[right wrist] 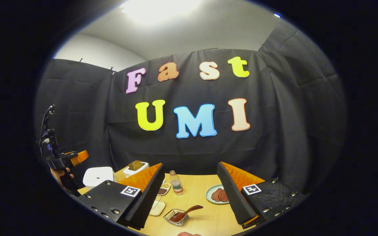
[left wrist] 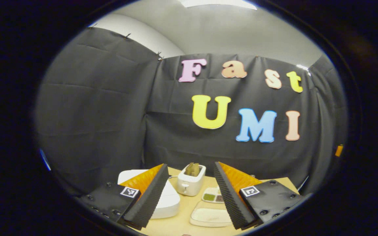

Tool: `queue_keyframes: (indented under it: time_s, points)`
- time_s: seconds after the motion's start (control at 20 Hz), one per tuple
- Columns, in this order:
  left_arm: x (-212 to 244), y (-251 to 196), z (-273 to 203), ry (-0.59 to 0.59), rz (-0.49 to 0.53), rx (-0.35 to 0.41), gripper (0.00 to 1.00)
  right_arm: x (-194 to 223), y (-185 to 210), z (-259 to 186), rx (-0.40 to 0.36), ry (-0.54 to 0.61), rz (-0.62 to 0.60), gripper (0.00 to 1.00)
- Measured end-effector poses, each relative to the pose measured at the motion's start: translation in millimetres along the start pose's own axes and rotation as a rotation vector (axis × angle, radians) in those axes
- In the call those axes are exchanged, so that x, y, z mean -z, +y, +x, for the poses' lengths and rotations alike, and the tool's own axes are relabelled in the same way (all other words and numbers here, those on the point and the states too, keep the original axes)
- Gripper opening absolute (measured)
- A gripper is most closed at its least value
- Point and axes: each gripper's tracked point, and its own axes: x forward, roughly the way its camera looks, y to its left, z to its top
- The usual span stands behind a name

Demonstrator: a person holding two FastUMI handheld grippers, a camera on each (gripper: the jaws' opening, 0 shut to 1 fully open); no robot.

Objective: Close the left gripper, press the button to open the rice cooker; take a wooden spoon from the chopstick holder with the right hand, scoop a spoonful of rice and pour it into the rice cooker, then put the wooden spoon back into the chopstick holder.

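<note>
The white rice cooker sits with its lid down at the table's left, partly behind my left gripper's near finger. My left gripper is open and held above the table with nothing between its fingers. A shallow white tray with pale grains lies to the cooker's right. In the right gripper view, a wooden spoon rests with its bowl in a small wire holder on the table. My right gripper is open above and behind it, empty. Far left there, a hand holds the left gripper near the rice cooker.
A white toaster with bread stands behind the cooker. A small dish of green and brown stuff lies beside it. A small bottle and a plate of dark slices stand on the wooden table.
</note>
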Motion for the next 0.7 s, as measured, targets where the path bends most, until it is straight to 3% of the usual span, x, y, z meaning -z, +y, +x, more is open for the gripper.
queue_keyframes:
  time_s: [0.2, 0.4, 0.7]
  points:
    - [-7.3, -72.3, -37.7, -0.024, -0.038, 0.135, 0.96, -0.1, -19.4, -30.2, 0.062, -0.012, -0.018, 0.98]
    - [4.5, -128.8, -61.2, -0.008, -0.052, 0.207, 0.96, 8.6, -56.8, -51.2, 0.141, -0.011, -0.013, 0.97]
    - [26.8, -242.6, -99.4, -0.045, 0.002, 0.298, 0.96, 25.5, -121.1, -51.8, 0.194, -0.069, -0.043, 0.98]
